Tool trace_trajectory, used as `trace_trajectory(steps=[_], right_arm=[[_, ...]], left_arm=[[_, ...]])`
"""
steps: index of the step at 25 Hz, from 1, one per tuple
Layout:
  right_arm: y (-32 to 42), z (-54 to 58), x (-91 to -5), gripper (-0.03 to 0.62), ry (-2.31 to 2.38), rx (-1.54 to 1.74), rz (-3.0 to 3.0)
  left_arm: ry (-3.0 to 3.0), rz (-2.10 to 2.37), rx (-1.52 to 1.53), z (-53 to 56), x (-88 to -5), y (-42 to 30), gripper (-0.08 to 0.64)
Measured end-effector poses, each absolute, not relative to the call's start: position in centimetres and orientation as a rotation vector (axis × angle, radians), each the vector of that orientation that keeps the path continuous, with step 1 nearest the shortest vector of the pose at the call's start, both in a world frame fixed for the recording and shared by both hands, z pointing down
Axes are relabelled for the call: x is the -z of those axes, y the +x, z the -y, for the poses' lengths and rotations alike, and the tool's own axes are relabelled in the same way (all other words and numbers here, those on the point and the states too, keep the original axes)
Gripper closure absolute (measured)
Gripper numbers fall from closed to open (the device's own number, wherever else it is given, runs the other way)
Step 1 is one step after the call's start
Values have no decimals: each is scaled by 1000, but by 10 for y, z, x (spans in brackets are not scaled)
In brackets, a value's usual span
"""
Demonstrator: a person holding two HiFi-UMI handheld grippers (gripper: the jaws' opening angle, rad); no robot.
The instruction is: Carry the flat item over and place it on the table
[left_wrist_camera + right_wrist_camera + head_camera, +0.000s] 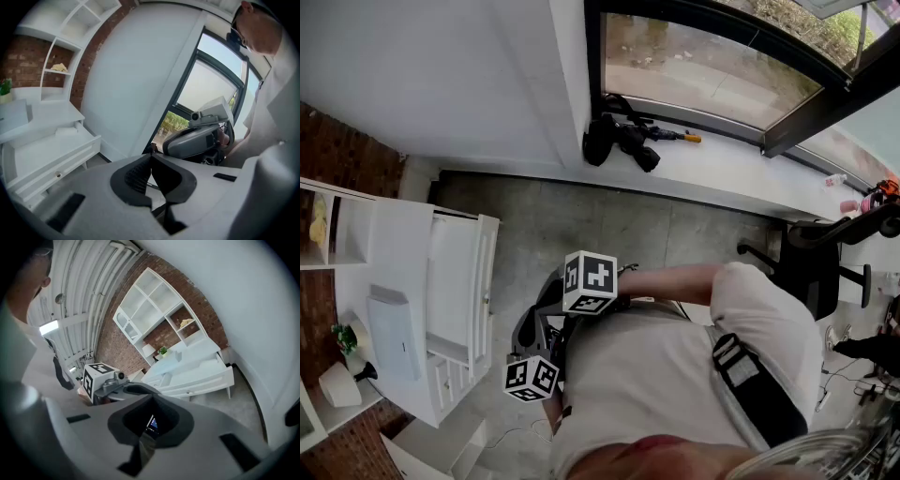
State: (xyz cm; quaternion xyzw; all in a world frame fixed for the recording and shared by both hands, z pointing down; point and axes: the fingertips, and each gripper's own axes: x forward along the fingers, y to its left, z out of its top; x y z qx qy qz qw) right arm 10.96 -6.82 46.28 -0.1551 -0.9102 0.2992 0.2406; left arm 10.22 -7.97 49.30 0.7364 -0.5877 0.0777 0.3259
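Note:
A flat pale grey item (394, 337) lies on the white desk (455, 281) at the left; it also shows at the left edge of the left gripper view (14, 117) and far off in the right gripper view (178, 356). Both grippers are held close to the person's body, well away from the desk. The right gripper's marker cube (589, 281) is the upper one, the left gripper's cube (532, 378) the lower. The left gripper (151, 158) is shut with nothing in it. The right gripper (151, 401) is shut too, holding nothing.
A small plant (344, 337) and a white lamp (337, 384) stand on the desk beside the flat item. White shelves (154, 305) rise against the brick wall. A black bag (619, 141) lies under the window; a black office chair (811, 267) stands at the right.

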Motion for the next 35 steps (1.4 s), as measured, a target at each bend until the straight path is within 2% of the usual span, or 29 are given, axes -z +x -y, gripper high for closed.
trace_trajectory(steps=[8,15,20,23,28,35], right_arm=[[164,45,-468,581,-415,-844,2504],[101,-50,-479,581,-534,-866,2419],[72,-156,-485,581,-776,-661,2282],[62,-198,-492,581,-838,-625,2228],[46,-226,-493,581,-834,-584,2210],[34,-222,-496,581,-770,-509,2221]], left_arm=[[1971,1624,-271,54,-493,148,538],[1787,1885,-135,-68,-490,68,539],[1486,2062,157,-190,-492,27,539],[1406,2111,234,-241,-495,19,540],[1423,2138,271,-272,-493,21,539],[1507,2128,173,-257,-490,15,539]])
